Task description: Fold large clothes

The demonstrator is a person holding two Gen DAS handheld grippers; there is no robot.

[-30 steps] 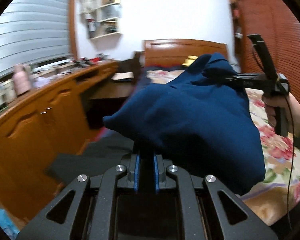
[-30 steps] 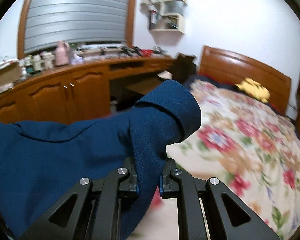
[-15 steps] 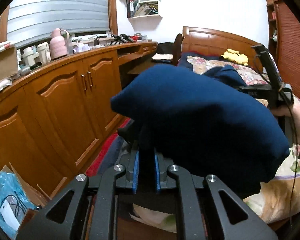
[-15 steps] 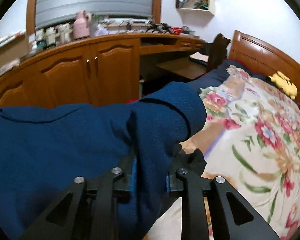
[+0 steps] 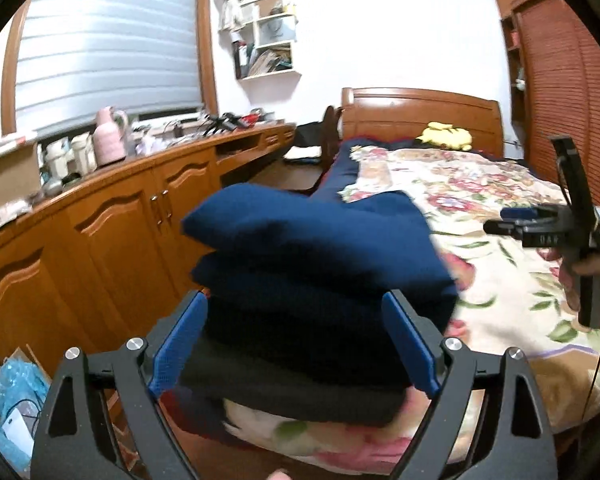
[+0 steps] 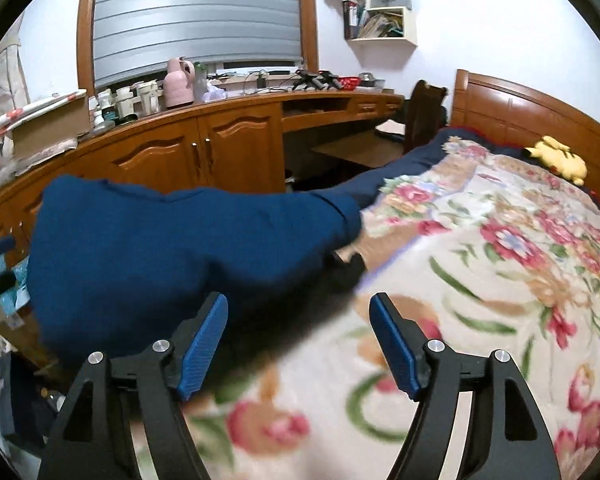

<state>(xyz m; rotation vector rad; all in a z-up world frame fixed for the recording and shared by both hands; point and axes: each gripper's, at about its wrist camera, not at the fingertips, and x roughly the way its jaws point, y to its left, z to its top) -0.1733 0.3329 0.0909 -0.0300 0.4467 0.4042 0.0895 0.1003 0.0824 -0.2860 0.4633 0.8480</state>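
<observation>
Left gripper (image 5: 296, 344) jaws spread wide, gripping nothing. Right gripper (image 6: 298, 346) jaws likewise wide, empty. Navy garment (image 5: 316, 256) bunched in thick folded heap atop dark cloth (image 5: 300, 392) at bed (image 6: 480, 280) edge, blurred.

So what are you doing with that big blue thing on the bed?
A person is folding clothes using a gripper tool in each hand. The folded blue garment sits on a dark piece of clothing at the edge of the flowery bed. The left gripper is open, with the bundle between its fingers but not pinched. The right gripper is open too, beside the bundle and holding nothing.
</observation>
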